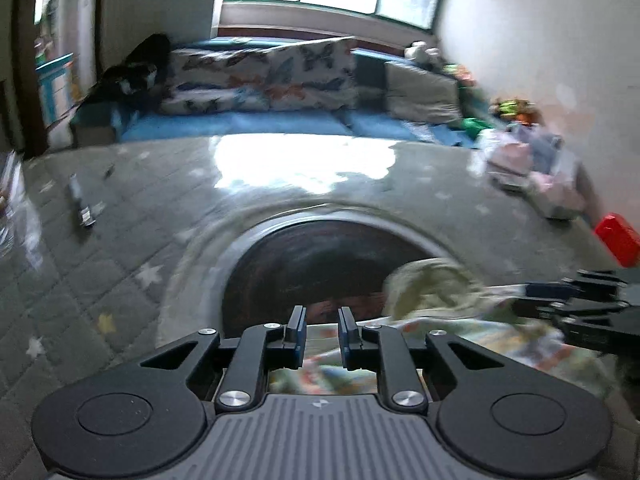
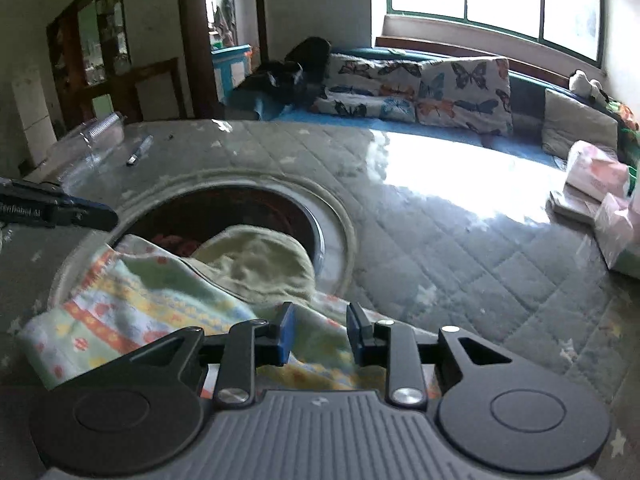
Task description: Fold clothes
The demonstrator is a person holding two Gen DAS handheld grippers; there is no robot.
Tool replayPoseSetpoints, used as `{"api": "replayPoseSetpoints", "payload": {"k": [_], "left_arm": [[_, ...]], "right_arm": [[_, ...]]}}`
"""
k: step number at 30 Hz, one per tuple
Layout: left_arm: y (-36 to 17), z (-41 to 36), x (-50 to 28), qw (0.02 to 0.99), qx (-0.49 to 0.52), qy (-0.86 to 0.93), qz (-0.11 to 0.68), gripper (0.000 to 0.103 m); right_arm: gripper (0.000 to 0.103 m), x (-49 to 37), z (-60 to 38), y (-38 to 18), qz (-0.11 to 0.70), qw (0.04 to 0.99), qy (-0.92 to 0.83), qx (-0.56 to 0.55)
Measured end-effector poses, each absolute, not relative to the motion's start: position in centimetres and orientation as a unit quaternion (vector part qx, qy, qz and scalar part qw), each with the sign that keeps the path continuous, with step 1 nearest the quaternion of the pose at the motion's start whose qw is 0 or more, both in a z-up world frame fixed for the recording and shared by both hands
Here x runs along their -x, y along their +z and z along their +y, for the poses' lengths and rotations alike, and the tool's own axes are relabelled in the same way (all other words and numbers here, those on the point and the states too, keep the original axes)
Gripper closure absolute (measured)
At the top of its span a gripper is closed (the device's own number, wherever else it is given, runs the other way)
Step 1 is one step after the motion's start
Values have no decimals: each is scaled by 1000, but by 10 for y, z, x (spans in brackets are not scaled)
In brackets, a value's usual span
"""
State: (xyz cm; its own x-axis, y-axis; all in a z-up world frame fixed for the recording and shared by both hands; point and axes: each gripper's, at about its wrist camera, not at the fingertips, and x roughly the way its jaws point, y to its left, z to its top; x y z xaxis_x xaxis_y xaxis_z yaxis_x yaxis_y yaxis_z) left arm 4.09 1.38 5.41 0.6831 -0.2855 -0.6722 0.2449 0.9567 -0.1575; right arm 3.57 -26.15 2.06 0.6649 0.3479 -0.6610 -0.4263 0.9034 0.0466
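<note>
A light patterned garment (image 2: 132, 300) with orange and yellow bands and a pale green lining (image 2: 260, 260) lies over the near rim of a round dark opening (image 2: 256, 208) in the quilted grey table cover. It also shows in the left wrist view (image 1: 440, 312). My left gripper (image 1: 322, 326) is open just above the garment's edge, with cloth under its fingers. My right gripper (image 2: 320, 330) is open over the garment's right side. The right gripper shows at the right edge of the left wrist view (image 1: 580, 300). The left gripper shows at the left edge of the right wrist view (image 2: 60, 208).
The quilted grey cover (image 2: 460, 248) with stars spreads around the opening. A pen (image 2: 138, 152) and clear plastic (image 2: 92, 140) lie at the far left. A stack of folded pale clothes (image 2: 600, 196) sits at the right, a red object (image 1: 618, 238) near it. A blue sofa with butterfly cushions (image 2: 440, 84) stands behind.
</note>
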Motion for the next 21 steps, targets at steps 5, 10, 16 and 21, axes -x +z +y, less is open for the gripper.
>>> {"api": "replayPoseSetpoints", "payload": {"k": [5,10,16,21], "left_arm": [[50,-18,-37,904,17,-200,378,85],[38,-34,-45,894,14,-219,391,85],[29,-39,-54,890,18,-216,400,85],[21,-44,-61,887,20,-214,408,85]], "right_arm": [[76,-34,-251,21,349,906,232,56],[76,-36,-243,16,355,901,243,57],[75,-45,-242,7,364,900,234,58],[75,-36,-245,16,354,901,244,57]]}}
